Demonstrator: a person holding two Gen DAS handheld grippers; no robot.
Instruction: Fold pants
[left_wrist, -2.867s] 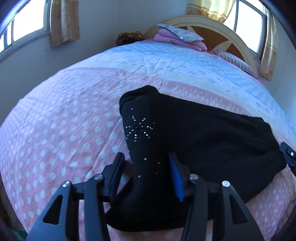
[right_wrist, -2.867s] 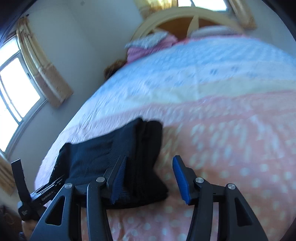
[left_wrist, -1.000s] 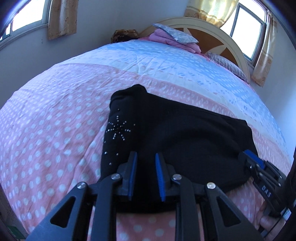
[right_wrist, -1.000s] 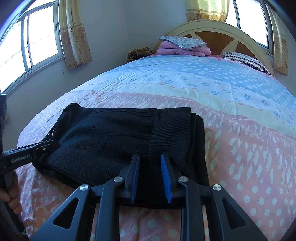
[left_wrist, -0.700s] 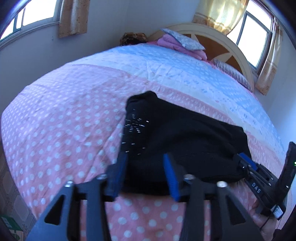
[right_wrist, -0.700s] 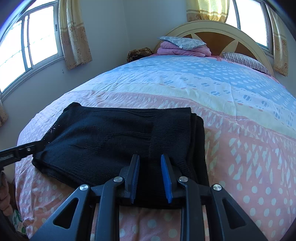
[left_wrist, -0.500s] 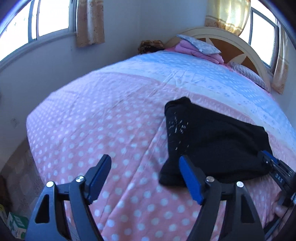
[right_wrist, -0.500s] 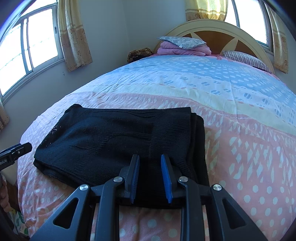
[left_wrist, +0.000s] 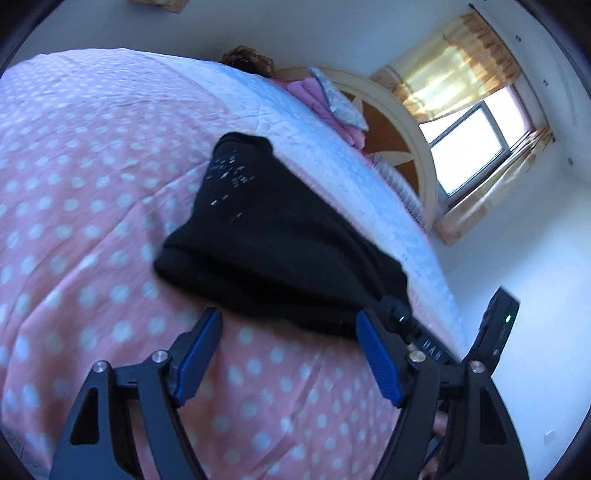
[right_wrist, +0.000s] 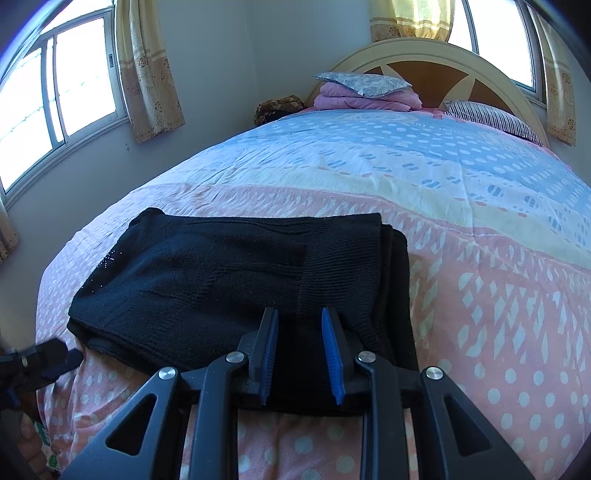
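Left wrist view: left hand-held gripper (left_wrist: 288, 347) has its jaws spread wide w/ nothing between them, over the pink dotted bed (left_wrist: 74, 192) just short of the folded black pants (left_wrist: 280, 251); the right hand-held gripper (left_wrist: 410, 325) sits at the pants' far corner. Right wrist view: right hand-held gripper (right_wrist: 300, 354) is clamped on the near edge of the pants (right_wrist: 221, 273), which lie flat on the bed (right_wrist: 498, 295).

Home bedrm: bed (right_wrist: 424, 173), headboard (right_wrist: 424, 70), curtains (right_wrist: 147, 74).

left hand-held gripper (left_wrist: 288, 343) released pants (left_wrist: 280, 243), jaws wide, pulled back
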